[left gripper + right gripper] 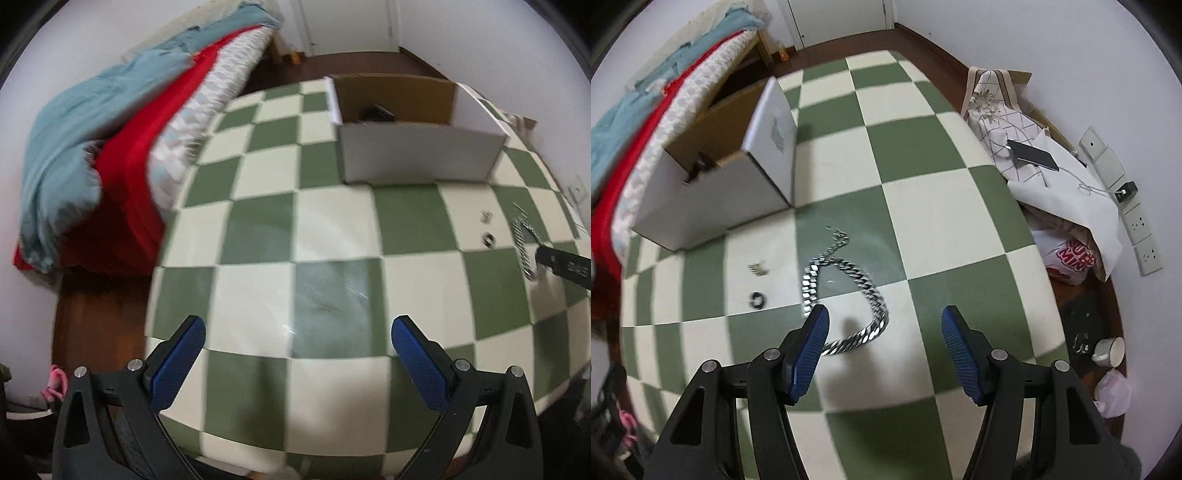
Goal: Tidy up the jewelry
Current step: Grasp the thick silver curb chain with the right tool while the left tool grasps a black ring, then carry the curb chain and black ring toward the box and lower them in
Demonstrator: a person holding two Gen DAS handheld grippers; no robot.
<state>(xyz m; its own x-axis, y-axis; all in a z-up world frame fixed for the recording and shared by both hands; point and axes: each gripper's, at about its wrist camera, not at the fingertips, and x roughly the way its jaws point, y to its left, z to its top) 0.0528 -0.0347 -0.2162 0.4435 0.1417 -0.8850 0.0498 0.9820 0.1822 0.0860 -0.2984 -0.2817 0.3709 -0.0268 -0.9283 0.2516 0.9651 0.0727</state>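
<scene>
Covering the table, checkered cloth (916, 155) (green, cream), chain (849, 295), both hand-held grippers wide

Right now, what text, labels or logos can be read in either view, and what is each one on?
"SUPER MINI", partly cut off, in red on the white plastic bag beside the table.
Grey print on the white box: too blurred to read.
Pale lettering on the right gripper's finger, seen in the left wrist view: too blurred to read.
Nothing legible on the chain or the phone.
</scene>
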